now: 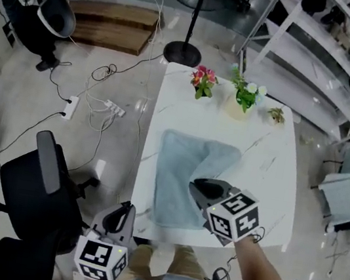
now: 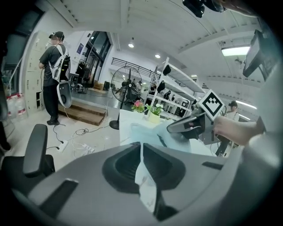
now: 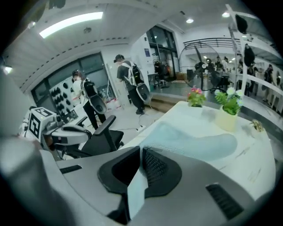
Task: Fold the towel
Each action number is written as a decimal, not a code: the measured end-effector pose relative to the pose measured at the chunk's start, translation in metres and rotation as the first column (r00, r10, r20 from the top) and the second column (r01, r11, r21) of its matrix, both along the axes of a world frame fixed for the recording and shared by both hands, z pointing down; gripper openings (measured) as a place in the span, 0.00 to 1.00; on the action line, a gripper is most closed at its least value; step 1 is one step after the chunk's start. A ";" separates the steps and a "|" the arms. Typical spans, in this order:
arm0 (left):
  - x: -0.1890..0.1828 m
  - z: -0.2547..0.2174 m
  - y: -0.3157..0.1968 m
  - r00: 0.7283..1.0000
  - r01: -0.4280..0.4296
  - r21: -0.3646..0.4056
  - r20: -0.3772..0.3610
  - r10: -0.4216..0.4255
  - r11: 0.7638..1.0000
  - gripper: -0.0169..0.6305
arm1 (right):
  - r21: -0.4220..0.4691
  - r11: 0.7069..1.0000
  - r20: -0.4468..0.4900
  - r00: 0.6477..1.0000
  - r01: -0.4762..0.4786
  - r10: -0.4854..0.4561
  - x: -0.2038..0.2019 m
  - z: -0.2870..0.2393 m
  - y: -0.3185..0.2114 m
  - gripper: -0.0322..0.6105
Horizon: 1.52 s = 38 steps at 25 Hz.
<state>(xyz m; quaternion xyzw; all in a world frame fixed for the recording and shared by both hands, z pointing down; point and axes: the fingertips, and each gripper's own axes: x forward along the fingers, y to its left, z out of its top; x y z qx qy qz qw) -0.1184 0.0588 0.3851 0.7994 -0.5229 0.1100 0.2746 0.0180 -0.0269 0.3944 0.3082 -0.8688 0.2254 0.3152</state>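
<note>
Fingers point(image 2: 124, 163) pinched tight both sides: I see left gripper point(image 2: 141, 150) holding towel point(image 1: 181, 163) off tabletop's point(image 1: 270, 165) near-left corner, right gripper point(image 3: 141, 154) holding it above near edge.

pink flowers point(image 1: 203, 81), a leafy plant in a pale pot point(image 1: 244, 98) and a small sprig point(image 1: 276, 114) are lined along the far edge of a white marbled table point(image 1: 278, 157), while a fan's round base point(image 1: 182, 53), a wooden step point(image 1: 114, 25), a power strip point(image 1: 115, 109) and a black office chair point(image 1: 46, 177) are seen on the floor beside it.
</note>
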 end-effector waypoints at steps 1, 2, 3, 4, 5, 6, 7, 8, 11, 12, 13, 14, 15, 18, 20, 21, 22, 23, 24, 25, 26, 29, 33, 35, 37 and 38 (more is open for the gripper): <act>-0.005 0.002 0.004 1.000 0.010 -0.006 -0.002 -0.010 1.000 0.06 | -0.007 1.000 -0.023 0.999 0.030 -0.030 -0.011 0.012 0.003 0.11; -0.010 0.005 0.008 1.000 0.021 -0.013 -0.003 -0.021 1.000 0.06 | -0.015 0.998 -0.046 0.997 0.057 -0.058 -0.022 0.025 0.006 0.11; -0.015 0.009 0.012 0.999 0.032 -0.022 -0.005 -0.032 0.999 0.06 | -0.026 0.996 -0.069 0.994 0.083 -0.084 -0.031 0.038 0.007 0.11; -0.020 0.013 0.017 0.999 0.043 -0.033 -0.006 -0.044 0.999 0.06 | -0.039 0.994 -0.091 0.990 0.106 -0.109 -0.040 0.051 0.009 0.11; -0.024 0.017 0.021 0.999 0.054 -0.046 -0.007 -0.054 0.998 0.06 | -0.053 0.991 -0.111 0.985 0.125 -0.130 -0.047 0.064 0.010 0.11; -0.028 0.021 0.025 0.998 0.063 -0.058 -0.008 -0.063 0.996 0.06 | -0.066 0.988 -0.130 0.981 0.139 -0.147 -0.053 0.075 0.010 0.11; -0.031 0.024 0.027 0.997 0.071 -0.069 -0.008 -0.071 0.995 0.06 | -0.078 0.986 -0.146 0.976 0.148 -0.158 -0.057 0.086 0.008 0.11; -0.034 0.025 0.028 0.997 0.078 -0.081 -0.007 -0.079 0.994 0.06 | -0.089 0.984 -0.158 0.974 0.152 -0.164 -0.061 0.094 0.006 0.11; -0.040 0.032 0.028 0.996 0.088 -0.103 -0.011 -0.090 0.991 0.06 | -0.113 0.982 -0.166 0.972 0.148 -0.166 -0.067 0.110 0.000 0.11; -0.041 0.035 0.028 0.996 0.091 -0.104 -0.013 -0.093 0.990 0.06 | -0.119 0.981 -0.169 0.970 0.155 -0.174 -0.069 0.113 -0.001 0.11; -0.042 0.036 0.028 0.995 0.095 -0.104 -0.015 -0.097 0.990 0.06 | -0.128 0.977 -0.171 0.966 0.173 -0.194 -0.072 0.113 0.001 0.11; -0.042 0.036 0.027 0.995 0.097 -0.104 -0.017 -0.099 0.990 0.06 | -0.141 0.970 -0.171 0.960 0.199 -0.222 -0.074 0.110 0.005 0.14; -0.041 0.036 0.025 0.995 0.094 -0.099 -0.019 -0.096 0.991 0.06 | -0.153 0.962 -0.167 0.953 0.227 -0.252 -0.076 0.104 0.010 0.22; -0.037 0.028 0.018 0.997 0.080 -0.071 -0.019 -0.081 0.994 0.06 | -0.151 0.947 -0.134 0.943 0.285 -0.305 -0.077 0.072 0.023 0.35; -0.034 0.023 0.012 0.997 0.071 -0.055 -0.018 -0.072 0.996 0.06 | -0.154 0.946 -0.051 0.953 0.286 -0.297 -0.078 0.049 0.030 0.35; -0.032 0.020 0.010 0.998 0.065 -0.049 -0.018 -0.066 0.997 0.06 | -0.154 0.948 0.006 0.959 0.279 -0.282 -0.079 0.037 0.032 0.35; -0.030 0.018 0.007 0.998 0.057 -0.045 -0.016 -0.058 0.997 0.06 | -0.145 0.952 0.057 0.963 0.270 -0.264 -0.077 0.025 0.033 0.35; -0.028 0.017 0.005 0.999 0.050 -0.041 -0.015 -0.051 0.998 0.06 | -0.125 0.957 0.091 0.964 0.261 -0.251 -0.072 0.014 0.031 0.35; -0.026 0.015 0.004 0.999 0.045 -0.039 -0.013 -0.045 0.998 0.06 | -0.098 0.962 0.101 0.965 0.253 -0.244 -0.063 0.006 0.029 0.34; -0.025 0.015 0.002 0.999 0.041 -0.038 -0.011 -0.041 0.998 0.06 | -0.072 0.967 0.087 0.967 0.246 -0.239 -0.050 0.001 0.026 0.34; -0.023 0.016 0.001 0.999 0.037 -0.037 -0.010 -0.037 0.999 0.06 | -0.054 0.970 0.056 0.971 0.236 -0.233 -0.034 0.002 0.023 0.32; -0.018 0.019 0.001 1.000 0.022 -0.045 -0.003 -0.022 0.999 0.06 | -0.079 0.981 -0.030 0.983 0.177 -0.180 0.021 0.025 0.019 0.32; -0.005 0.026 0.002 1.000 -0.017 -0.071 0.009 0.018 0.997 0.06 | -0.204 0.978 0.095 0.995 0.052 -0.033 0.051 0.055 0.014 0.34; 0.002 0.029 0.003 0.999 -0.033 -0.084 0.013 0.034 0.996 0.06 | -0.229 0.973 0.158 0.986 -0.005 0.043 0.052 0.062 0.004 0.37; 0.007 0.029 0.004 0.999 -0.042 -0.092 0.019 0.044 0.995 0.06 | -0.221 0.974 0.161 0.984 -0.044 0.081 0.054 0.069 -0.007 0.42; 0.008 0.029 0.004 0.999 -0.045 -0.093 0.021 0.047 0.995 0.06 | -0.213 0.976 0.145 0.986 -0.052 0.085 0.056 0.074 -0.010 0.45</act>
